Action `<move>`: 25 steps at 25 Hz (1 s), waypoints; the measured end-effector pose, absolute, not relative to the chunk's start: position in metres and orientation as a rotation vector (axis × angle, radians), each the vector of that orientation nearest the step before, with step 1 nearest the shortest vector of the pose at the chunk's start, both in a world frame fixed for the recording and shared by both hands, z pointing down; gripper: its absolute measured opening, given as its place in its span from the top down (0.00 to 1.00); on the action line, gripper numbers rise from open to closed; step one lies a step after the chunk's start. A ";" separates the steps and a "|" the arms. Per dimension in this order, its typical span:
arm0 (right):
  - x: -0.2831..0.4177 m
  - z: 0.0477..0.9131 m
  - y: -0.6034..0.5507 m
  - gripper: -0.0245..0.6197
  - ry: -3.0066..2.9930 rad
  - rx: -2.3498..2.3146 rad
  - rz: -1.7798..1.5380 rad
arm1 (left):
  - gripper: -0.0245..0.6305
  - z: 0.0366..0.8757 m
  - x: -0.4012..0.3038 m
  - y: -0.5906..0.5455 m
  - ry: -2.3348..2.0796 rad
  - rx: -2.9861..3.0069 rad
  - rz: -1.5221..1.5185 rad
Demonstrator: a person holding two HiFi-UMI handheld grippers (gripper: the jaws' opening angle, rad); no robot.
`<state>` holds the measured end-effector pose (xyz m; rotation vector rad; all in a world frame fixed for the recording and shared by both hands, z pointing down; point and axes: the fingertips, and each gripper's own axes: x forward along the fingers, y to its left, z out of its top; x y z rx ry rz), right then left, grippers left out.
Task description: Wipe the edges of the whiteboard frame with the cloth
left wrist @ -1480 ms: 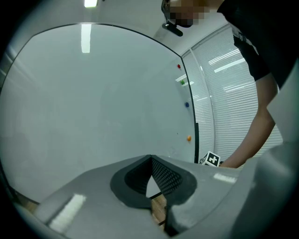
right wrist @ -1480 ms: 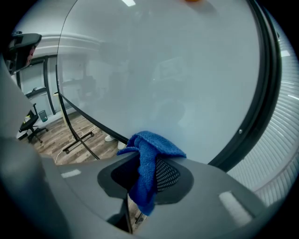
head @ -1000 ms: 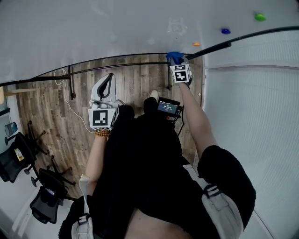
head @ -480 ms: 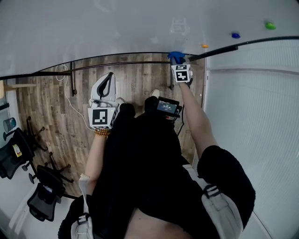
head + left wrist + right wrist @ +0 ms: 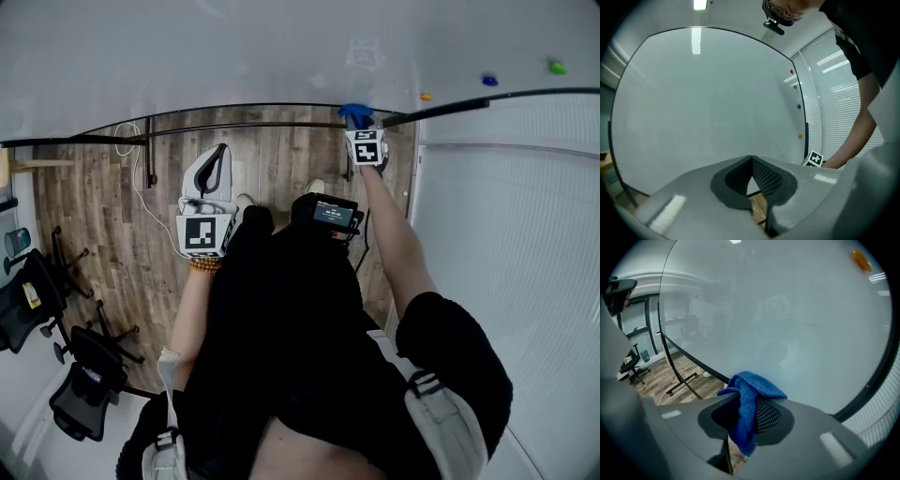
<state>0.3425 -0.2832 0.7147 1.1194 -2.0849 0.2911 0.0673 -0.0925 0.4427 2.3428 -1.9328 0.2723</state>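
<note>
Right gripper (image 5: 746, 414) clamped on blue cloth (image 5: 752, 390); cloth sits at the whiteboard frame (image 5: 696, 359) bottom edge, probably touching. Press onto the frame and drag along it steadily. Left gripper (image 5: 751, 164) closed and empty, below the frame.

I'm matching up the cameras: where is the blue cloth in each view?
Head view: top centre, blue cloth at the right gripper tip.
Left gripper view: not in it.
Right gripper view: lower centre, between the jaws.
Shared landmark: the orange magnet.
</note>
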 end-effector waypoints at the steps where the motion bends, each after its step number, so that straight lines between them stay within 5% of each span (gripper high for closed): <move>1: 0.339 0.715 -0.283 0.80 -2.086 1.119 0.293 | 0.96 0.443 0.064 -0.091 -1.937 2.339 0.272; 25: 0.259 0.710 -0.271 0.80 -2.077 1.095 0.292 | 0.96 0.449 -0.018 -0.067 -1.973 2.290 0.259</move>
